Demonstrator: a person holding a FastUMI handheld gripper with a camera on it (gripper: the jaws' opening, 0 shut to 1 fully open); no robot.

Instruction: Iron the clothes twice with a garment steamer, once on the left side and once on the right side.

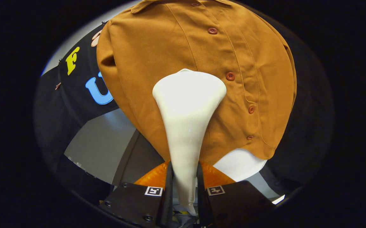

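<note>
Item: gripper (185,190), fingers closed tight on the slim handle of a white steamer (187,120), one finger pressing each side. Steamer head flares wide beyond the fingers and sits against, or just off, the front of a hanging brown shirt (157,53), just left of the shirt's button row (230,76) and about mid-height; contact cannot be confirmed. Progress, as a judgement: a pass near the shirt's middle appears under way, but nothing shows which side is finished, so both left and right strokes may remain.
</note>
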